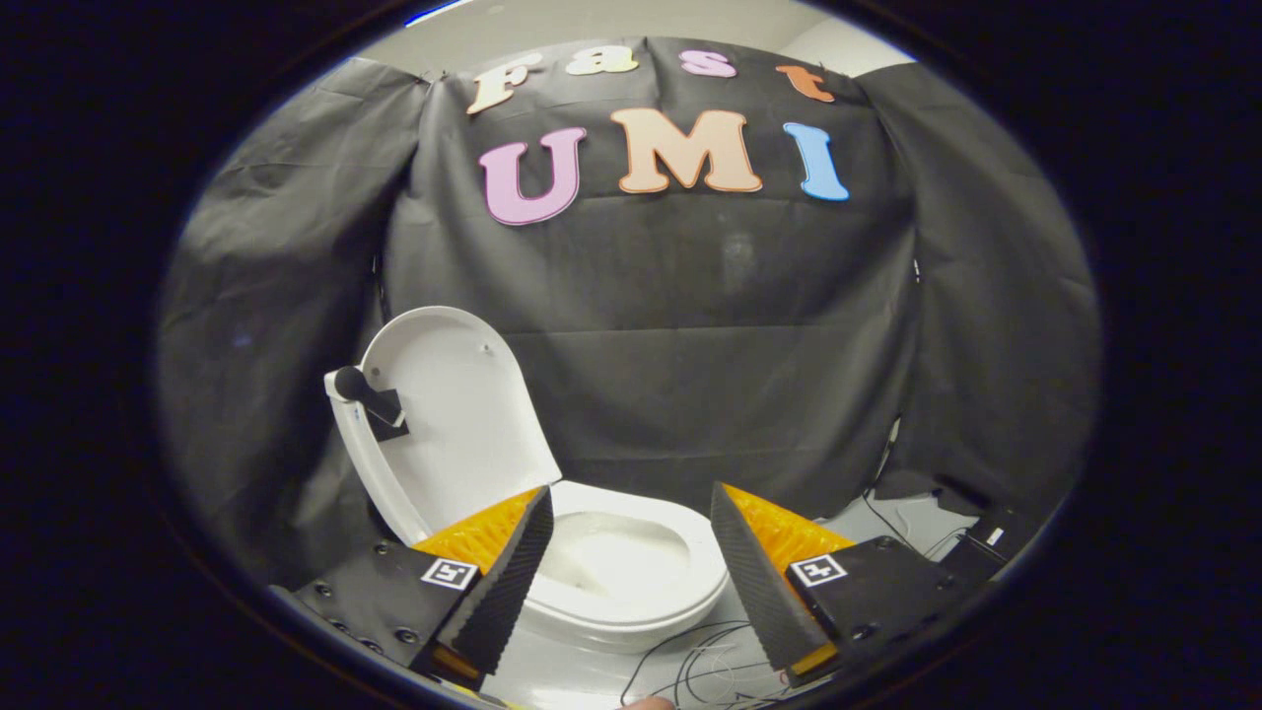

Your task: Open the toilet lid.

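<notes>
Black cloth wall behind. White plastic toilet lid [449, 414] seen raised, ahead-left of hand-held gripper [631, 567]; fingers wide apart, nothing held; white toilet bowl [631, 582] between them.

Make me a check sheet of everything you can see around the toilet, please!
Surface: pale floor under the toilet, partly bare.
Job's things: toilet stands beyond the tool; its lid is already up, leaning back toward the cloth; bowl open.
Clutter: a black knob piece is fixed on the lid's edge; dark gear sits beside the toilet by the cloth.
Grippers: tool open, fingers spread wide, holding nothing, the bowl showing between them.
Cables: thin black wires loop on the floor in front of the toilet; more run toward the dark gear.
Surroundings: black cloth hangs behind and on both sides.
</notes>
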Available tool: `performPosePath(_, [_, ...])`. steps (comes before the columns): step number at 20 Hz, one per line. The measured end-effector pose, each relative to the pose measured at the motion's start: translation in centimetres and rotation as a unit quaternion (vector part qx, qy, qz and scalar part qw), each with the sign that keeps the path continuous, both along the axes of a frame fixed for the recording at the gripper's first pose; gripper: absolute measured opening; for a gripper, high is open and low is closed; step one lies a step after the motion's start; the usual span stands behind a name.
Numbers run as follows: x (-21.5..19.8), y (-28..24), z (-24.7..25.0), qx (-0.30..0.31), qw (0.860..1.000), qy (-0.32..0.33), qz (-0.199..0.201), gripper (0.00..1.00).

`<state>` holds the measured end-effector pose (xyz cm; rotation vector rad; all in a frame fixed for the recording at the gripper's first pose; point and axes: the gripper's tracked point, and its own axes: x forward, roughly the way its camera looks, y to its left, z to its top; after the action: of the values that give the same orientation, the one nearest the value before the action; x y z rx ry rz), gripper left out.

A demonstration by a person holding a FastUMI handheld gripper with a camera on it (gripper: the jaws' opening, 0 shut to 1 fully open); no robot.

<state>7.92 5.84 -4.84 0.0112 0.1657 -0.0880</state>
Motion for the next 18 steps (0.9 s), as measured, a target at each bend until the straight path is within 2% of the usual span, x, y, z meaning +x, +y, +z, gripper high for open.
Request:
performPosePath(6, [-0.7,-1.3,1.0,-0.004,1.0,-0.018,-0.012,0.99])
performPosePath(15, [-1.0,-3.5,1.9,-0.009,1.0,-0.012,-0.016,0.99])
performPosePath(18, [-0.6,-3.5,3.0,0.028,0.999,-0.035,-0.011,0.98])
